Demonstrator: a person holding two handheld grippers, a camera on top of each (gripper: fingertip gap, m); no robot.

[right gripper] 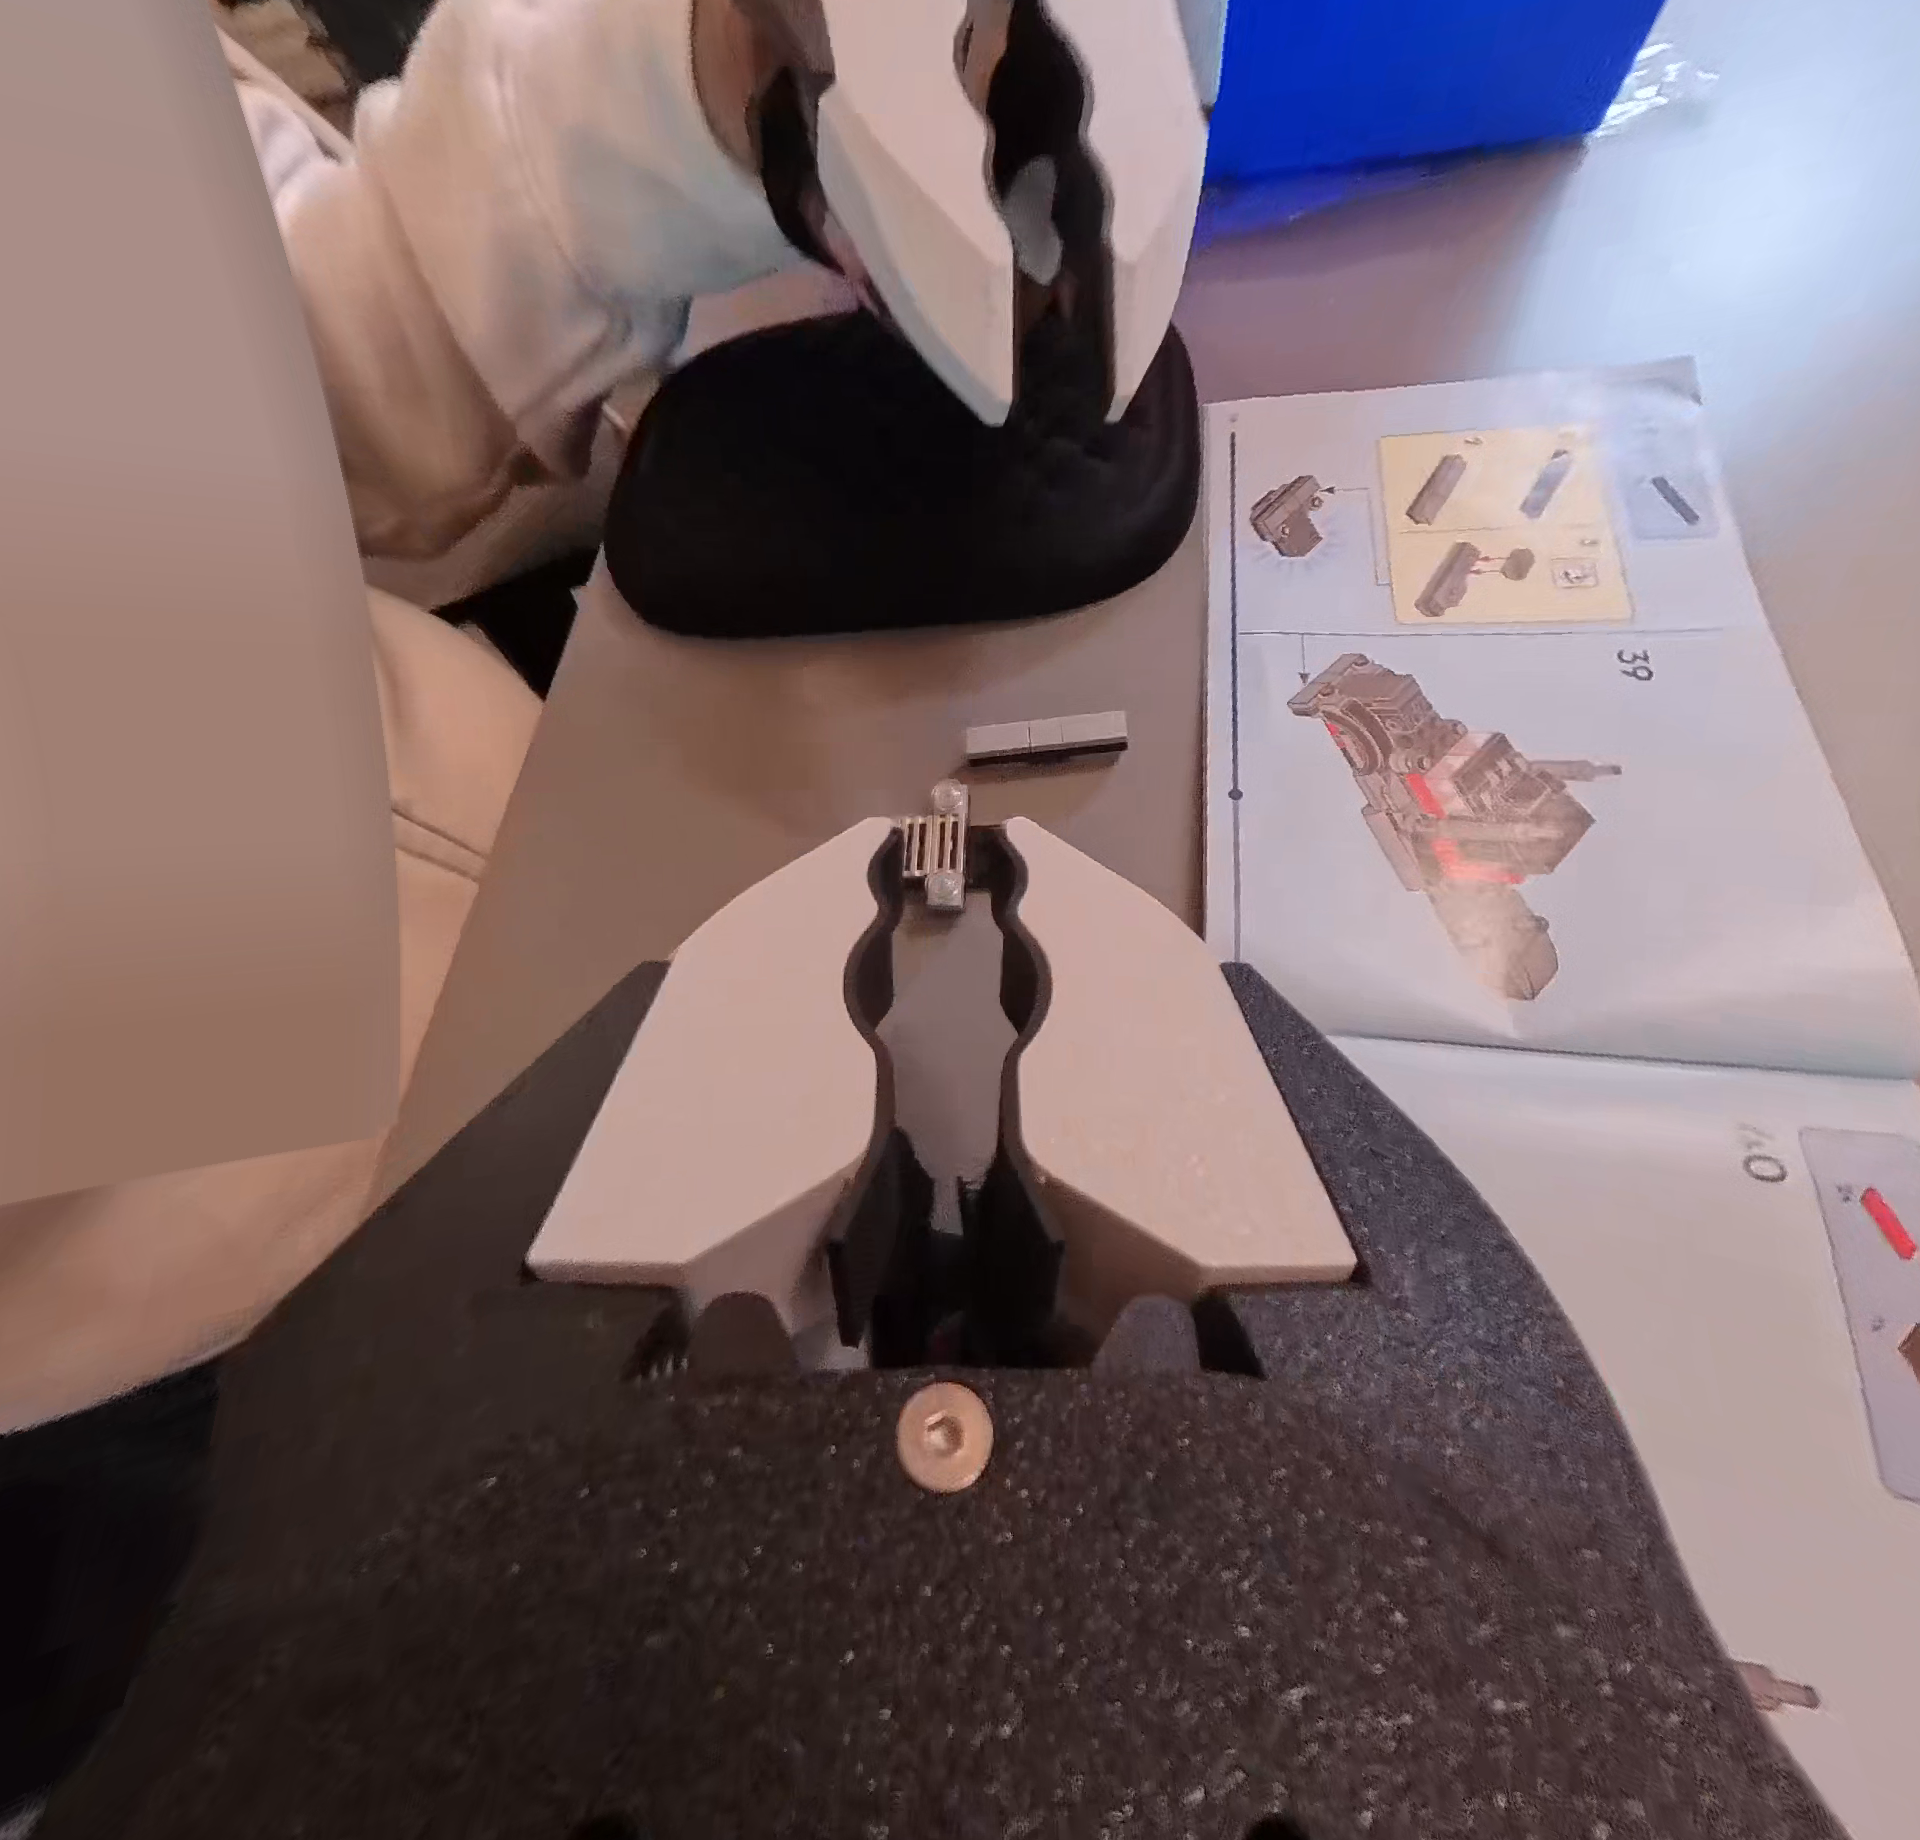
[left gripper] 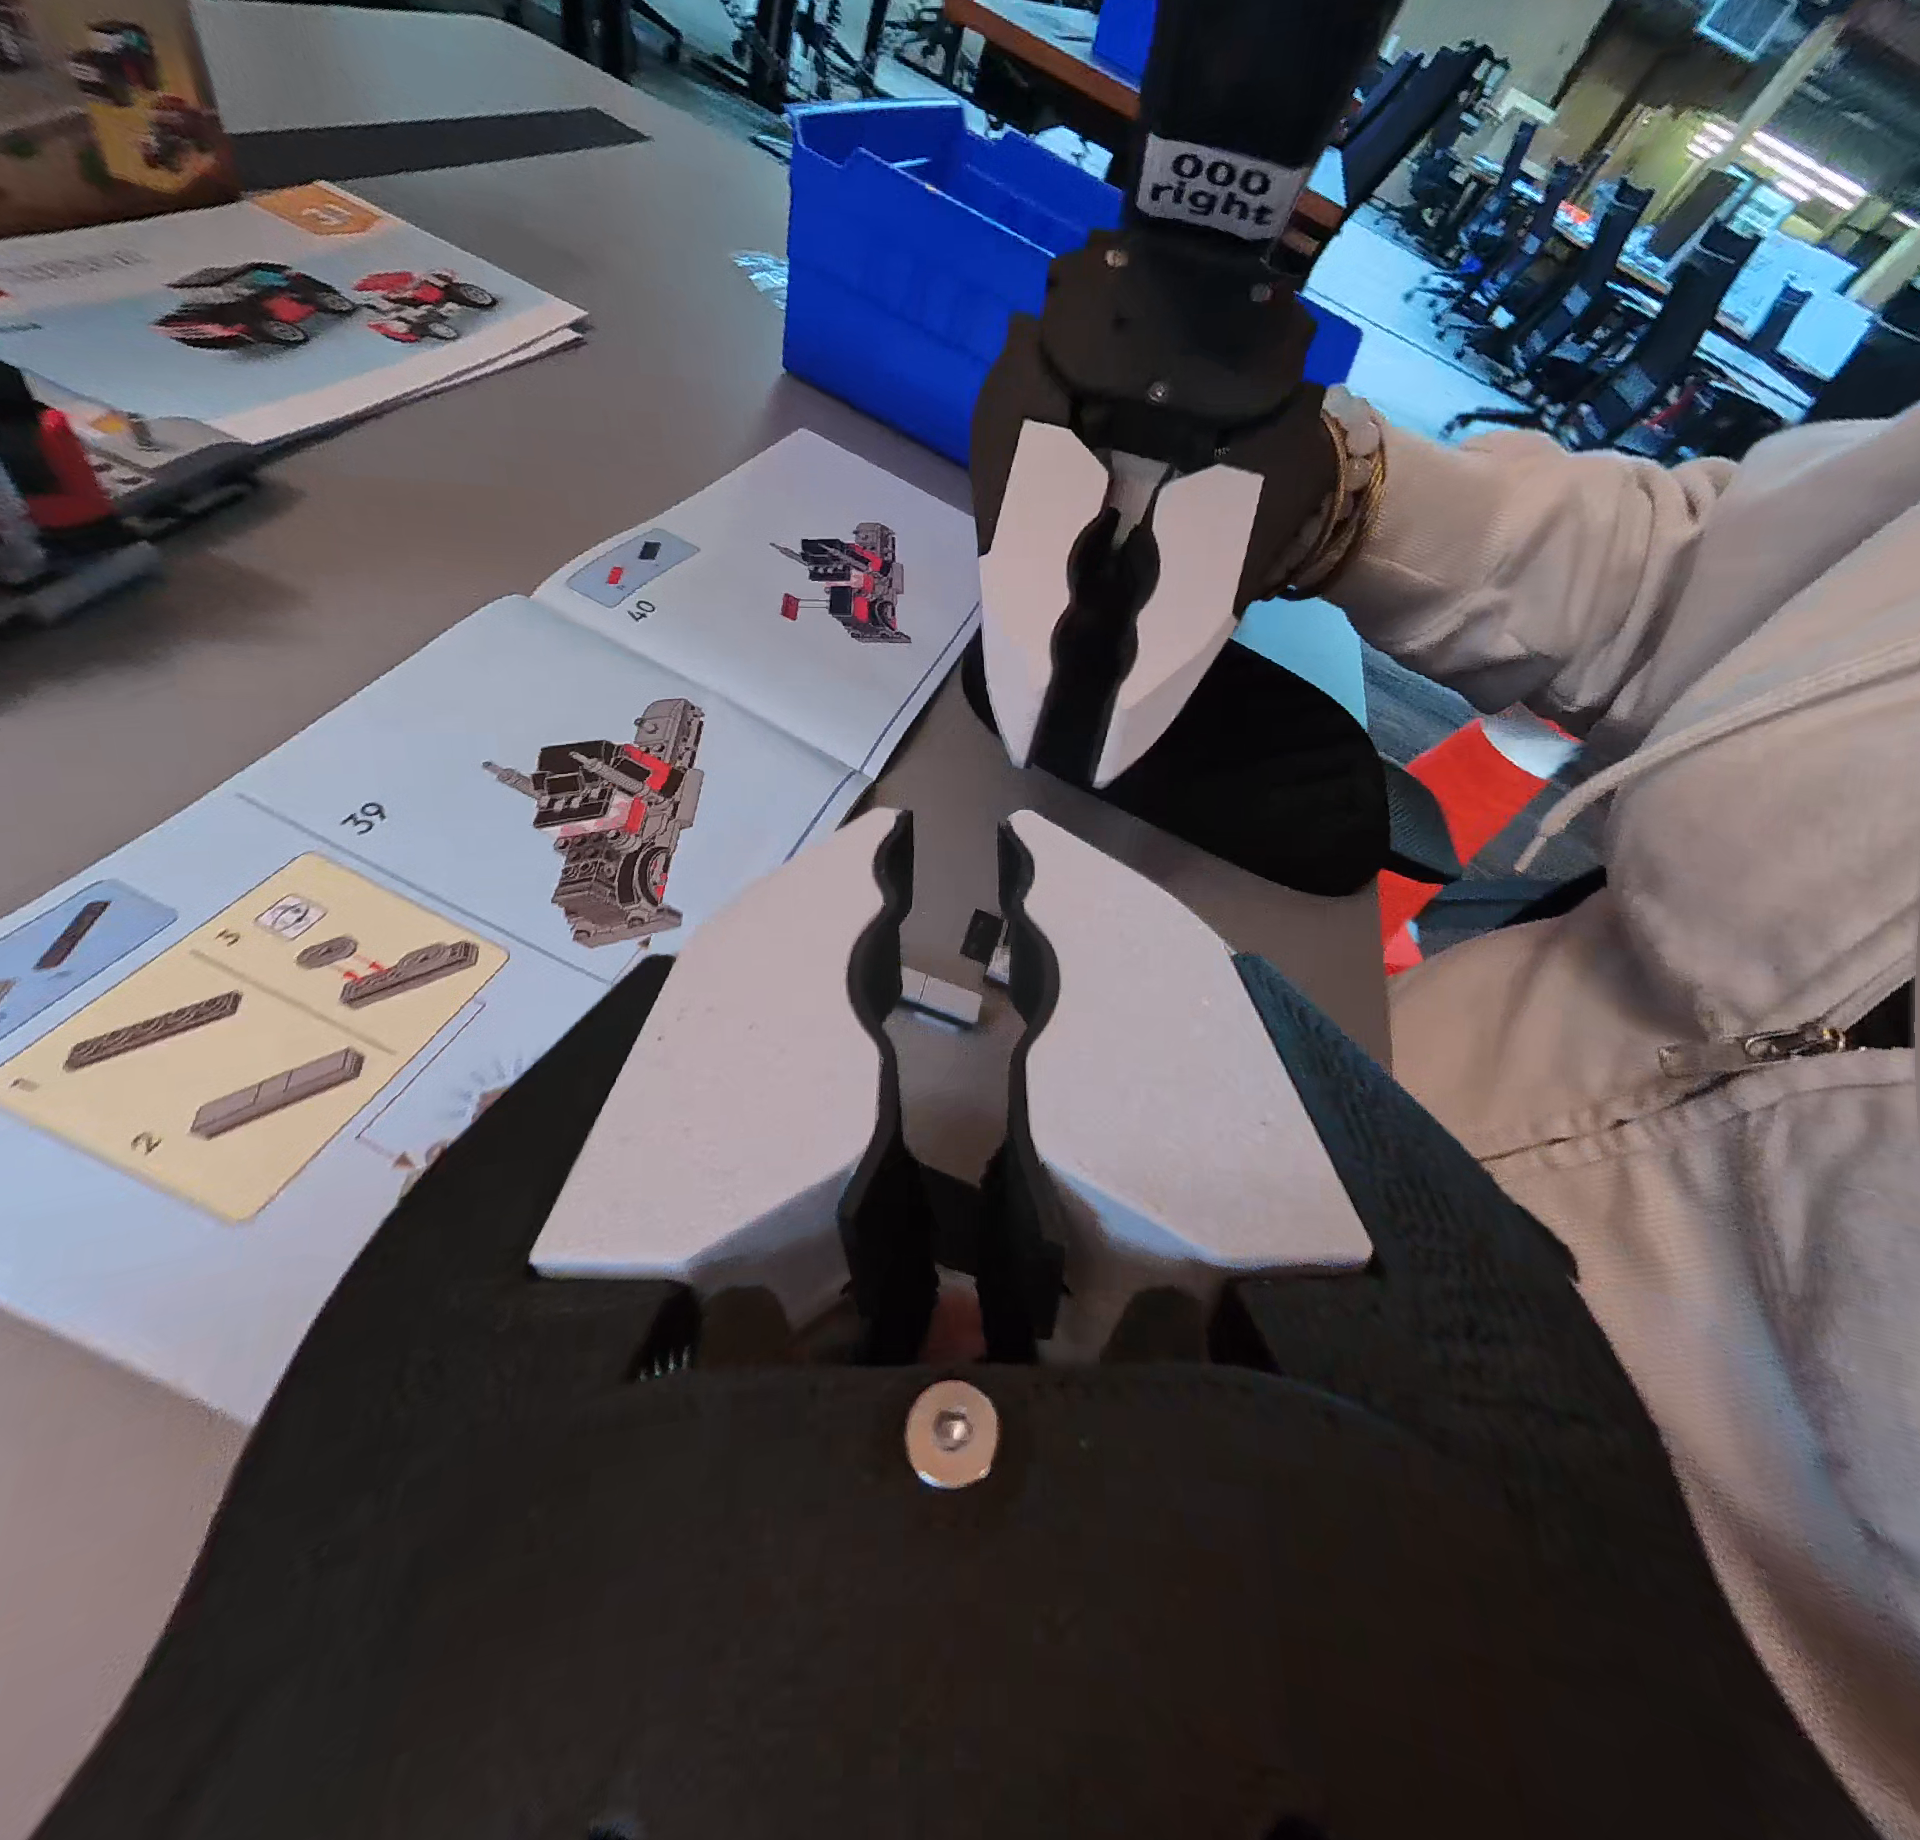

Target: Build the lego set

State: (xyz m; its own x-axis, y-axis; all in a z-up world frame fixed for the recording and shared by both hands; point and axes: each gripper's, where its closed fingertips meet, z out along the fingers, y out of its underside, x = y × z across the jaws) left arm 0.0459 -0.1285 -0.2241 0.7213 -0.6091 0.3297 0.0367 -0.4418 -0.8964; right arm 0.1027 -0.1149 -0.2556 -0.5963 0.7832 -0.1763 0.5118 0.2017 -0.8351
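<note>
A flat grey tile strip (right gripper: 1044, 736) lies on the grey table (right gripper: 727, 751), just ahead of my right gripper (right gripper: 948, 832). A small grey grille piece with two round studs (right gripper: 935, 848) sits on the table between the right fingertips. There is a gap between it and the right pad, so the right gripper is open. My left gripper (left gripper: 958, 824) hovers open and empty over the same tile (left gripper: 940, 1001) and the small piece (left gripper: 987, 938). The two grippers face each other, so the right one (left gripper: 1060, 767) and the left one (right gripper: 1060, 419) each show in the other view.
An open instruction booklet (left gripper: 520, 751) lies beside the pieces. A black cap (right gripper: 894, 523) sits at the table edge, with a blue bin (left gripper: 894, 263) behind it. More booklets (left gripper: 291, 325), the set's box (left gripper: 94, 76) and a part-built model (left gripper: 52, 481) are at the far left. A person's sleeve (left gripper: 1558, 564) is at the right. From the right gripper's tips to the small piece (left gripper: 987, 938) is close to 5 cm. Seen from the right wrist view (right gripper: 972, 852) as well.
</note>
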